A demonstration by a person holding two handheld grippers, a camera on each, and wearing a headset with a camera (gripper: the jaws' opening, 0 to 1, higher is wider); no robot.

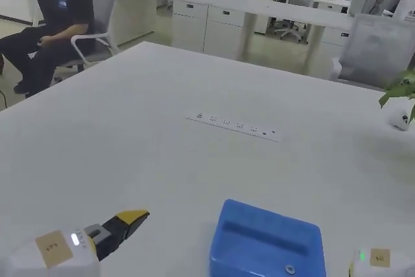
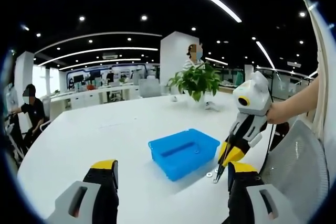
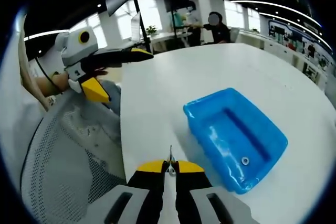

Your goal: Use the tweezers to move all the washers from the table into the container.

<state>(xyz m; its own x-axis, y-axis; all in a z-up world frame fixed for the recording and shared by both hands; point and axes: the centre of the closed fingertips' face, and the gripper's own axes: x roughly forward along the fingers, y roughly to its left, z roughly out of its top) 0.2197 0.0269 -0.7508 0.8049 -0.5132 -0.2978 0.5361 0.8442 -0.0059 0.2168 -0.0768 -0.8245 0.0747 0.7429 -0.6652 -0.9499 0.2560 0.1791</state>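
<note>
The tweezers [image 3: 169,157] are held in the closed right gripper [image 3: 169,169]; the left gripper [image 2: 173,166] is spread open, empty. A washer [image 2: 209,173] beside the container [image 2: 161,145] could be flicked off the counter [image 2: 105,135] by a skewed pinch.

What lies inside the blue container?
One washer lies on the floor of the blue container. In the left gripper view its near wall covers part of the floor.

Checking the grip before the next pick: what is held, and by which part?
The right gripper is shut on the tweezers, by their back end, tips free. The left gripper holds nothing.
</note>
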